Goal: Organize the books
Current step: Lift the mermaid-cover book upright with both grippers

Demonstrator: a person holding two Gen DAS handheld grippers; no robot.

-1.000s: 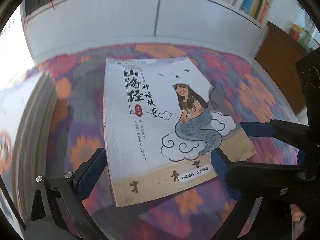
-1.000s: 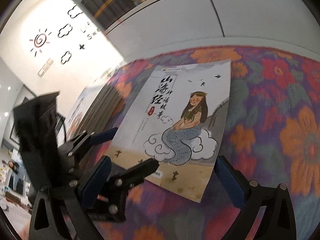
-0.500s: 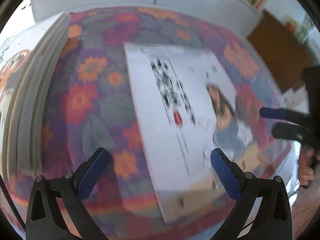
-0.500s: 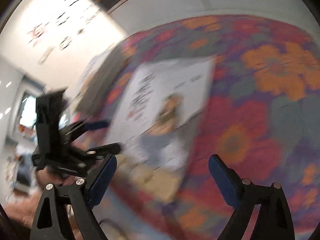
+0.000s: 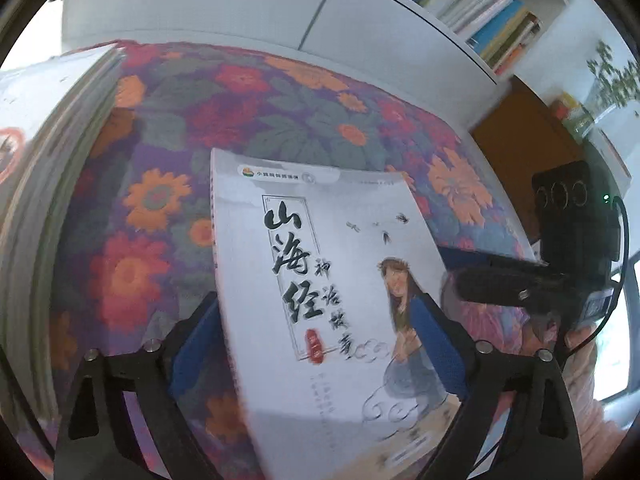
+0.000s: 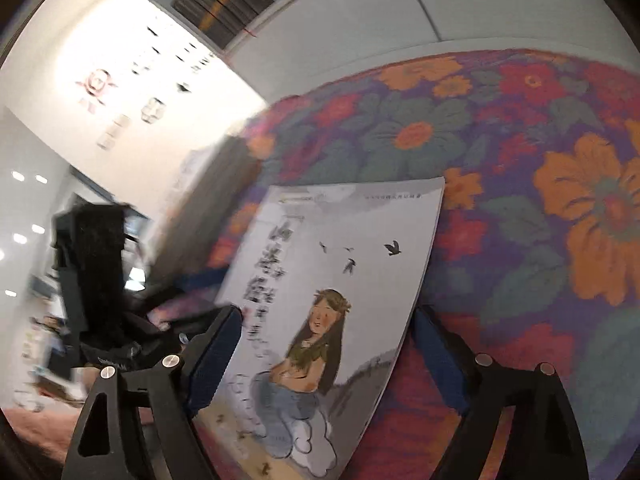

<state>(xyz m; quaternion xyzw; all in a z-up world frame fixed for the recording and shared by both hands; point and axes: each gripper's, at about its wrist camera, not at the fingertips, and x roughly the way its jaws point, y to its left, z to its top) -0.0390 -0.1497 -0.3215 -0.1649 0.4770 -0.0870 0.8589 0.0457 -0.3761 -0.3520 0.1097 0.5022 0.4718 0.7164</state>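
Left tool [image 5: 316, 344] possibly grips book [image 5: 332, 280]; stack [image 5: 44, 184] visible only there

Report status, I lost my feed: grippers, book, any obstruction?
Left gripper and right gripper: jaws just been closing, wide. Book between both pairs, grip unconfirmed. Book stack to its left, apart.

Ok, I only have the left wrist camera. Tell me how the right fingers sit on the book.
Observer: The right gripper has just been closing with the book between its fingers: one lies on top of it, the other behind its right edge.
Operator: Now the wall on the left.
Observer: White, with a sun drawing on it.
Operator: And the shelf above.
Observer: Dark-spined books stand there.
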